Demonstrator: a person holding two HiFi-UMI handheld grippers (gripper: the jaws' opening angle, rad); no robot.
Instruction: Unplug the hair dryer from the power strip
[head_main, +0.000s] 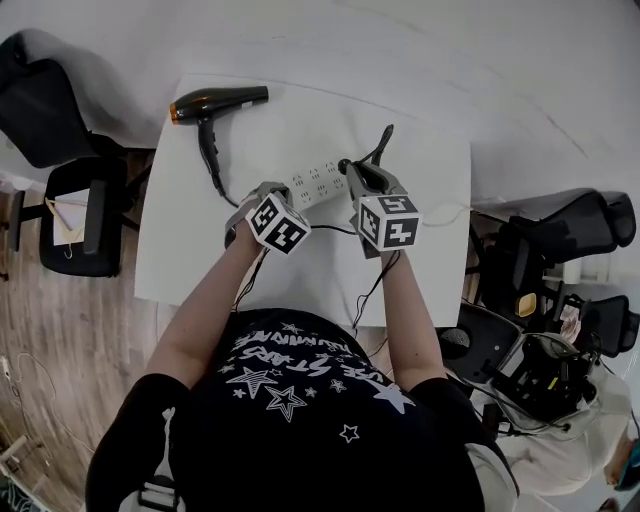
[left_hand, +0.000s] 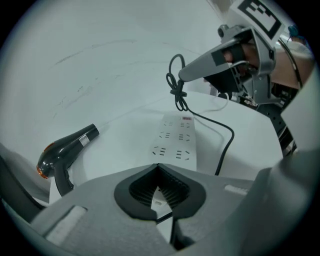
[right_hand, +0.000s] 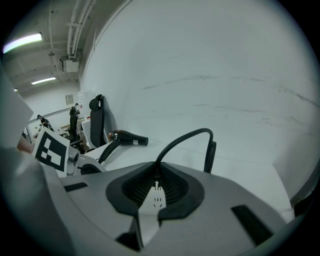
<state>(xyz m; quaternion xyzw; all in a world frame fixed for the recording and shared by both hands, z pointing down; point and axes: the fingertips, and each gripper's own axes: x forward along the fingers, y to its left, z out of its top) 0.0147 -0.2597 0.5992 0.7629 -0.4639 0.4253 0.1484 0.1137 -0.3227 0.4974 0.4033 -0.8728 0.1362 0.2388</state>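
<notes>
1. The right tool (head_main: 350, 168) is clamped tight on the plug end (right_hand: 156, 172) of the black cord (right_hand: 185, 136). The cord springs out of the tips in a tall loop. The plug body is buried between the pads, so I can't see the prongs.
2. The left tool (left_hand: 158, 166) has its pads pressed together with nothing gripped. Its tips are down at the near end of the white power strip (left_hand: 175, 142). Whether they actually bear on it or sit just above, I can't tell.
3. Look along the strip and every socket facing us looks empty, while the right tool hangs above its far end. I'd call that plug out, with only the carry-away left.
4. The hair dryer (head_main: 215, 100) lies on its side at the far left corner of the counter (head_main: 300, 260). It is well apart from the strip, and its lead trails back towards the person.
5. To finish this cleanly, the pull wants to stay in line with the socket, with no twisting. The grip belongs on the plug body rather than the thin cord. The left tool should pin the strip so it can't rise with the plug. There's a bundled knot of slack hanging below the right tool, so watch that it doesn't snag the strip or tug the dryer.
6. As for pose, both forearms reach forward side by side from the body, marker cubes facing up. The left tool is pitched steeply down at the strip, and the right sits higher, at a shallower tilt.
</notes>
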